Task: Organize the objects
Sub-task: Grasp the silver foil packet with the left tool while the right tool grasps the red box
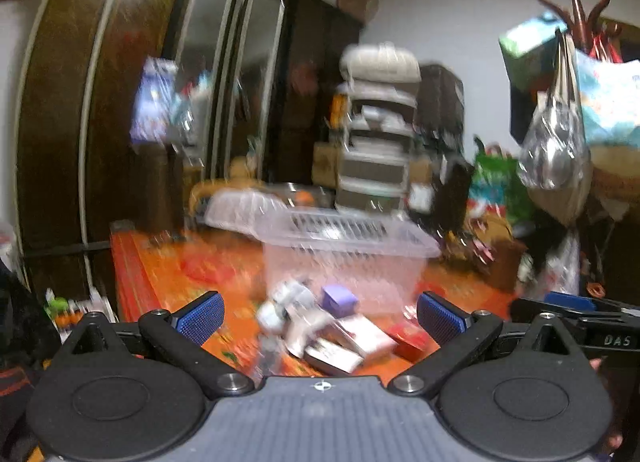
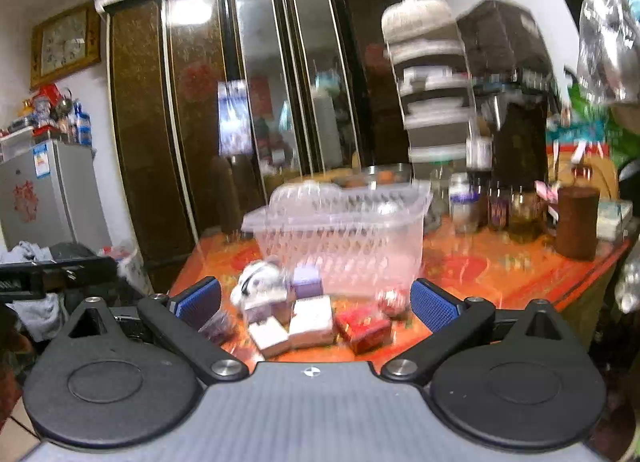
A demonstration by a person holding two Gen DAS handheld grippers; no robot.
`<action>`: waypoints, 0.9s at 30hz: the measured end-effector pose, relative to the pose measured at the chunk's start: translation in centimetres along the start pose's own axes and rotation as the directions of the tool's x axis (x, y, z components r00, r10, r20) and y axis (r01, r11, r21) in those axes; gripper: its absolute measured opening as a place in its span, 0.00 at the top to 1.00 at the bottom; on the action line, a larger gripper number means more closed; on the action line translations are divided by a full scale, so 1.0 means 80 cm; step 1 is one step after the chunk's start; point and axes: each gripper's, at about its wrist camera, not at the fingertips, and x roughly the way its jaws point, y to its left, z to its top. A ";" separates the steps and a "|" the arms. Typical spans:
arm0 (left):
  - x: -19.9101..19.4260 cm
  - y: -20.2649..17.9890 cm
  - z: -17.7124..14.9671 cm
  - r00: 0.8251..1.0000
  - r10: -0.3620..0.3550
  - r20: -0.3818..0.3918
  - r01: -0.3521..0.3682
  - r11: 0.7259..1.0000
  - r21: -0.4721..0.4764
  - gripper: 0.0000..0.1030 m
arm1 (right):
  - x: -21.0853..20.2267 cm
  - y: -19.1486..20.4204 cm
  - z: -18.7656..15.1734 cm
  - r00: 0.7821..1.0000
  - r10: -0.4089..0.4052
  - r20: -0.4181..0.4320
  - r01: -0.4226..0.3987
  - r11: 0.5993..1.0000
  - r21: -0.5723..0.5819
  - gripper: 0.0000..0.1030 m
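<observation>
A clear slotted plastic basket [image 2: 340,230] stands mid-table on the orange patterned tablecloth [image 2: 480,270]. A cluster of small boxes [image 2: 308,318] lies just before it, near the table's front edge. Left gripper [image 1: 320,316] and right gripper [image 2: 314,302] hang above the boxes, spread wide and grasping nothing.

One clear basket [image 2: 340,238], one purple cube [image 2: 307,282].

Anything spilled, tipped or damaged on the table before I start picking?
Nothing looks spilled or broken, though both views are blurred. The small boxes, including a purple box and a red box, lie loosely jumbled on the orange tablecloth in front of the upright clear plastic basket.
</observation>
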 end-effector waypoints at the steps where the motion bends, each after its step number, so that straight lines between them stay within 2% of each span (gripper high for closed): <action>1: 0.005 0.006 -0.005 1.000 0.014 0.001 -0.014 1.000 -0.006 0.00 | 0.005 -0.003 -0.007 1.000 -0.010 0.025 0.011 1.000 -0.012 0.00; 3: 0.025 0.018 -0.018 0.998 0.050 -0.044 -0.050 0.999 -0.005 0.00 | 0.018 -0.010 -0.019 1.000 -0.023 0.014 0.023 1.000 -0.015 0.00; 6: 0.067 0.026 -0.043 0.985 0.079 -0.151 -0.075 0.997 0.031 0.01 | 0.046 -0.022 -0.041 0.997 -0.044 -0.067 0.045 0.999 0.022 0.01; 7: 0.080 0.027 -0.051 0.979 0.079 -0.190 -0.074 0.997 0.035 0.05 | 0.054 -0.024 -0.049 0.995 -0.049 -0.086 0.051 0.998 0.029 0.01; 9: 0.099 0.029 -0.062 0.970 0.055 -0.239 -0.051 0.998 0.021 0.07 | 0.063 -0.028 -0.061 0.992 -0.063 -0.107 0.066 0.997 0.030 0.01; 11: 0.114 0.027 -0.069 0.967 0.034 -0.252 -0.030 0.999 0.019 0.07 | 0.070 -0.031 -0.073 0.989 -0.080 -0.127 0.084 0.996 0.025 0.04; 15: 0.145 0.026 -0.071 0.958 0.044 -0.284 -0.033 0.999 0.041 0.08 | 0.080 -0.038 -0.088 0.985 -0.094 -0.144 0.099 0.995 0.031 0.04; 16: 0.153 0.028 -0.071 0.949 0.022 -0.316 -0.014 1.000 0.028 0.09 | 0.083 -0.040 -0.090 0.983 -0.101 -0.150 0.108 0.994 0.034 0.04; 17: 0.155 0.029 -0.069 0.949 0.007 -0.314 0.000 1.000 0.023 0.09 | 0.086 -0.042 -0.091 0.983 -0.103 -0.154 0.110 0.993 0.040 0.04; 18: 0.161 0.028 -0.068 0.949 0.017 -0.316 -0.004 0.999 0.039 0.09 | 0.086 -0.045 -0.092 0.983 -0.099 -0.153 0.108 0.993 0.049 0.04; 20: 0.177 0.029 -0.068 0.931 0.054 -0.361 -0.033 0.997 0.064 0.09 | 0.087 -0.047 -0.093 0.985 -0.085 -0.149 0.096 0.993 0.066 0.04; 22: 0.191 0.030 -0.068 0.914 0.053 -0.402 -0.033 0.998 0.056 0.09 | 0.091 -0.046 -0.090 0.986 -0.086 -0.142 0.095 0.994 0.058 0.04; 24: 0.199 0.035 -0.067 0.911 0.033 -0.410 -0.026 0.999 0.024 0.09 | 0.099 -0.046 -0.086 0.987 -0.084 -0.138 0.090 0.995 0.044 0.03; 27: 0.210 0.036 -0.066 0.904 0.078 -0.420 -0.067 0.997 0.042 0.09 | 0.116 -0.045 -0.082 0.988 -0.086 -0.130 0.090 0.996 0.024 0.02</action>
